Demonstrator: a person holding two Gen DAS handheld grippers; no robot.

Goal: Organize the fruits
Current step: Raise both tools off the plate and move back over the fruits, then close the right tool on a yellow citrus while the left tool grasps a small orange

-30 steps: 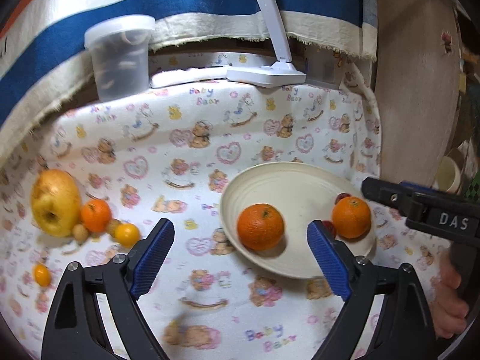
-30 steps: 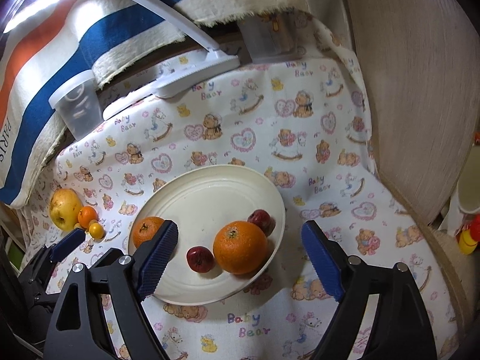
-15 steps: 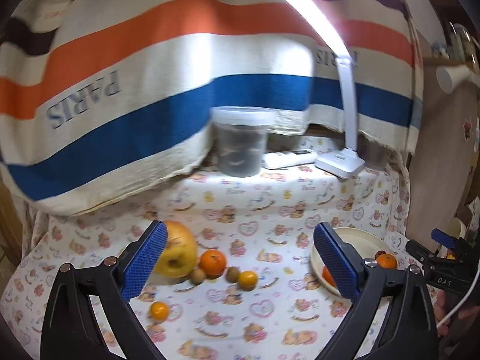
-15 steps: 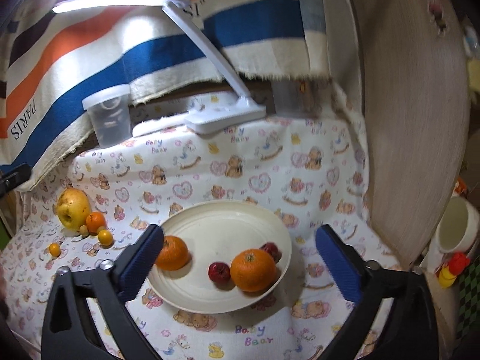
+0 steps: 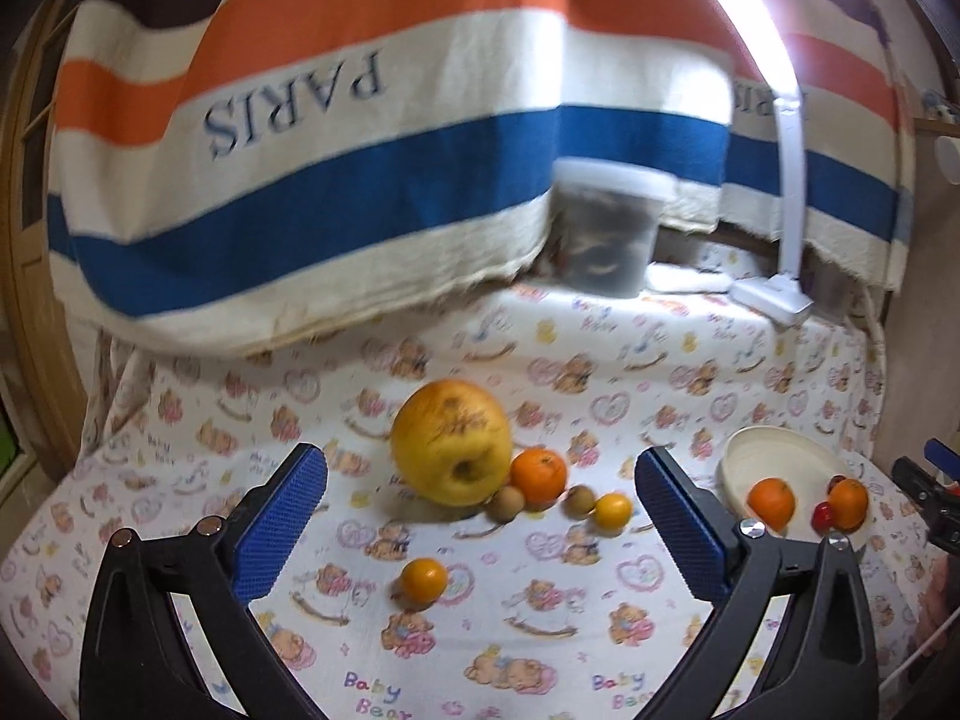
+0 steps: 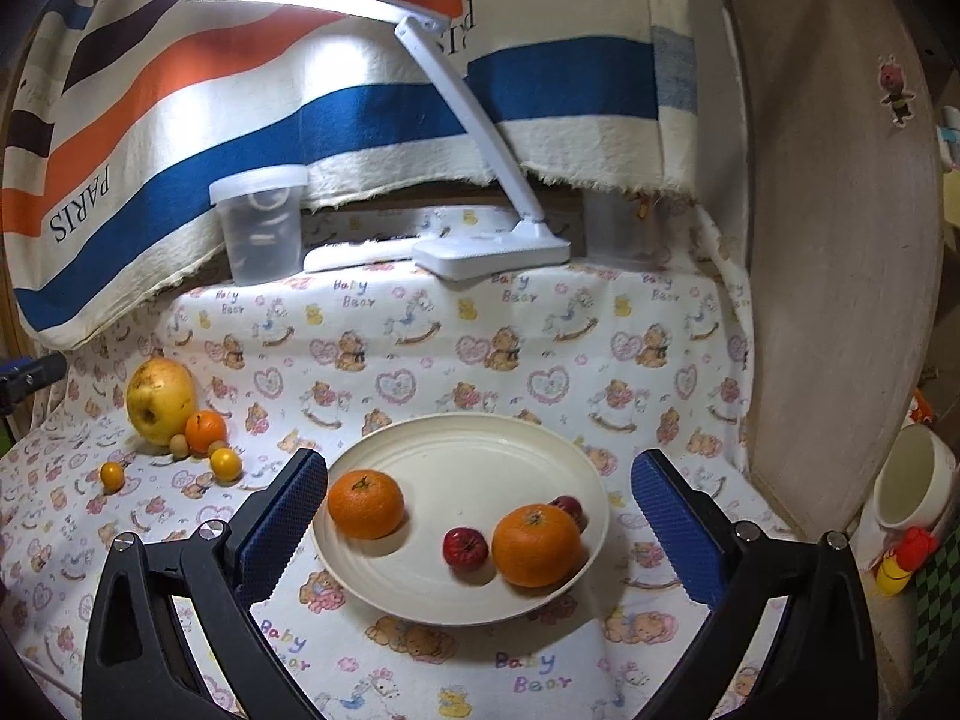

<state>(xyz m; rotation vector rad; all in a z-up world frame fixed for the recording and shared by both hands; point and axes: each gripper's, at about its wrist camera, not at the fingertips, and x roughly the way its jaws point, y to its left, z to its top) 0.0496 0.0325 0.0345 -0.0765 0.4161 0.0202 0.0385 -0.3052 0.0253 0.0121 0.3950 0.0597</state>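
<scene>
Leftward swing since earlier: left gripper (image 5: 480,516), jaws apart and empty, faced the yellow apple (image 5: 451,443) and loose citrus. Right view: right gripper (image 6: 479,525), jaws apart, framed the plate (image 6: 474,444) holding two oranges and two small red fruits.

Left wrist view: taken from low above the worktop (image 5: 750,360), looking forward between the blue pads (image 5: 282,516) toward the loose fruit cluster around the large yellow fruit (image 5: 450,444); the plate (image 5: 774,450) is caught far right. Right wrist view: set close over the plate (image 6: 480,438), facing the striped cloth (image 6: 360,120) and lamp (image 6: 480,150). Both views share the plate, fruit cluster, lidded container (image 6: 261,222), lamp and cloth.
</scene>
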